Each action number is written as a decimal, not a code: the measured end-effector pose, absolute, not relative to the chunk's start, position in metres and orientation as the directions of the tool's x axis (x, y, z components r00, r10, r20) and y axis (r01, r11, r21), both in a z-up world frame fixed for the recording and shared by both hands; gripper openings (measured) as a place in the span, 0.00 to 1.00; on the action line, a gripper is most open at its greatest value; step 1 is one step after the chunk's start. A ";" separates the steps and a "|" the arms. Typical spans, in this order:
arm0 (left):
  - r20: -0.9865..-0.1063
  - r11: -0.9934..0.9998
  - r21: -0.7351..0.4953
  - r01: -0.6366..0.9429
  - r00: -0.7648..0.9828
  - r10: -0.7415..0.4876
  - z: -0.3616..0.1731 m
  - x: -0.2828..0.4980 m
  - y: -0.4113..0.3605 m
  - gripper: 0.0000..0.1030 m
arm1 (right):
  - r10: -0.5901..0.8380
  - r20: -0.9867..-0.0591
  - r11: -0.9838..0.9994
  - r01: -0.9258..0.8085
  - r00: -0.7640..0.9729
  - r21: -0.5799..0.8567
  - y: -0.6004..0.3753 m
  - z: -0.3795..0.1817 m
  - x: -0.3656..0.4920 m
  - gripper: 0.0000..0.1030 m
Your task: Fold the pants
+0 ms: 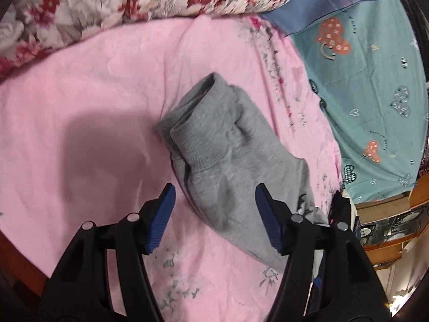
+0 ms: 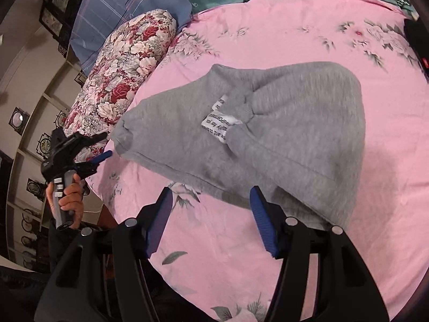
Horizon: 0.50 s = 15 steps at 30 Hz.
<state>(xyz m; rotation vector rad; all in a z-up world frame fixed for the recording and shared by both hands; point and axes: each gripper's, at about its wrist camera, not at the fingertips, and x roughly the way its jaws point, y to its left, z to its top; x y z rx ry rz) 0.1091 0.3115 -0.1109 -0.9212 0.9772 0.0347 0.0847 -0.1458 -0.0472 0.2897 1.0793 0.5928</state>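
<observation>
Grey pants (image 1: 222, 161) lie bunched and partly folded on the pink sheet (image 1: 93, 107), ribbed cuff up. In the right wrist view the pants (image 2: 295, 134) show a white care label (image 2: 218, 123). My left gripper (image 1: 214, 196) is open just above the near end of the pants, holding nothing. It also shows in the right wrist view (image 2: 103, 145) at the left end of the pants, fingers apart beside the cloth. My right gripper (image 2: 211, 198) is open over the near edge of the pants, empty.
A floral quilt roll (image 2: 120, 80) lies along the far side of the bed. A blue pillow (image 2: 120, 5) and a teal heart-print sheet (image 1: 370, 86) lie beyond it. A wooden bed edge (image 1: 388, 241) is at right.
</observation>
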 end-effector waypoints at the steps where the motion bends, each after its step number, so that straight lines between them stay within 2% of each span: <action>1: -0.739 0.640 -0.637 -0.429 0.577 -0.349 -0.117 0.112 0.310 0.61 | 0.580 -0.737 0.813 -0.302 0.347 0.498 -0.150 -0.046 0.082 0.59; 4: -0.740 0.657 -0.624 -0.422 0.589 -0.324 -0.122 0.127 0.310 0.63 | 0.577 -0.730 0.817 -0.274 0.367 0.508 -0.165 -0.043 0.075 0.59; 5: -0.737 0.659 -0.625 -0.418 0.593 -0.323 -0.122 0.132 0.311 0.72 | 0.577 -0.728 0.817 -0.268 0.371 0.511 -0.169 -0.043 0.073 0.59; 6: -0.726 0.658 -0.637 -0.401 0.599 -0.338 -0.122 0.141 0.310 0.87 | 0.576 -0.727 0.818 -0.264 0.373 0.512 -0.171 -0.044 0.071 0.59; 8: -0.724 0.663 -0.637 -0.394 0.601 -0.339 -0.122 0.156 0.307 0.96 | 0.575 -0.729 0.818 -0.262 0.372 0.511 -0.170 -0.044 0.069 0.59; 12: -0.739 0.699 -0.594 -0.399 0.613 -0.278 -0.123 0.178 0.297 0.97 | 0.563 -0.742 0.826 -0.281 0.363 0.489 -0.159 -0.040 0.066 0.59; 13: -0.727 0.695 -0.598 -0.401 0.636 -0.259 -0.123 0.177 0.296 0.90 | 0.557 -0.747 0.830 -0.285 0.364 0.480 -0.158 -0.039 0.065 0.59; 14: -0.722 0.688 -0.603 -0.404 0.643 -0.255 -0.126 0.176 0.296 0.60 | 0.548 -0.752 0.835 -0.287 0.366 0.469 -0.155 -0.038 0.064 0.59; 15: -0.714 0.678 -0.619 -0.397 0.644 -0.276 -0.131 0.176 0.298 0.48 | 0.539 -0.758 0.841 -0.285 0.368 0.459 -0.154 -0.037 0.063 0.59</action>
